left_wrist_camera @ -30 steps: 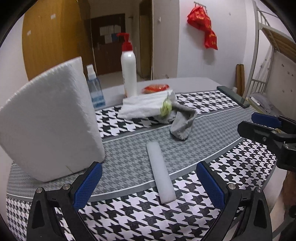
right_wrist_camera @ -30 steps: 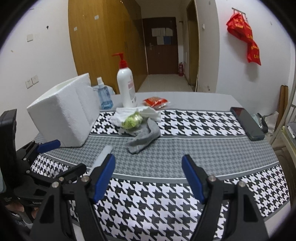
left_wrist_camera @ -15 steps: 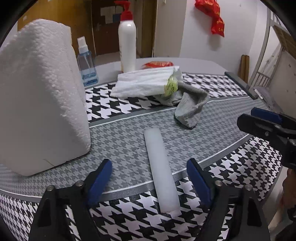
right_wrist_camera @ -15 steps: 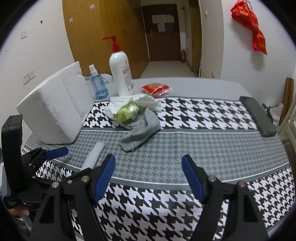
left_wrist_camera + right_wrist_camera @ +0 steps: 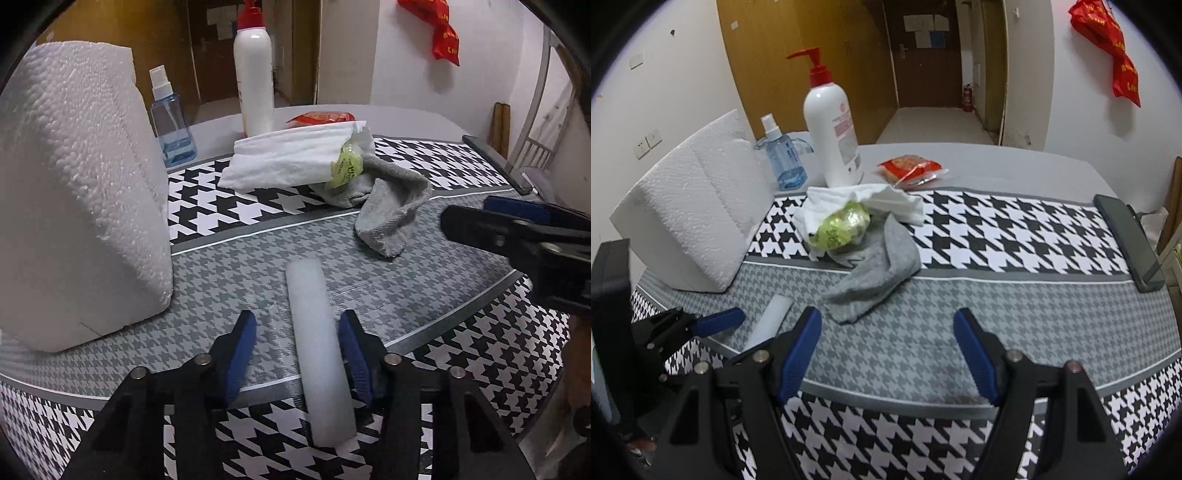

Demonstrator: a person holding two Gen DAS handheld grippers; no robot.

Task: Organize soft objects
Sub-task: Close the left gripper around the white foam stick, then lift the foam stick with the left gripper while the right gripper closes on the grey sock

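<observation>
Left tool closing around white foam strip on tabletop, pads not yet pressing, right tool spread, empty

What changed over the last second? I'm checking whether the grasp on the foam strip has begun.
The left gripper came down over the long pale translucent foam strip; its jaws have just been closing around it, with a gap left on one side. The right gripper advanced towards the crumpled grey sock, wide open. The strip and sock lie unmoved.
</observation>
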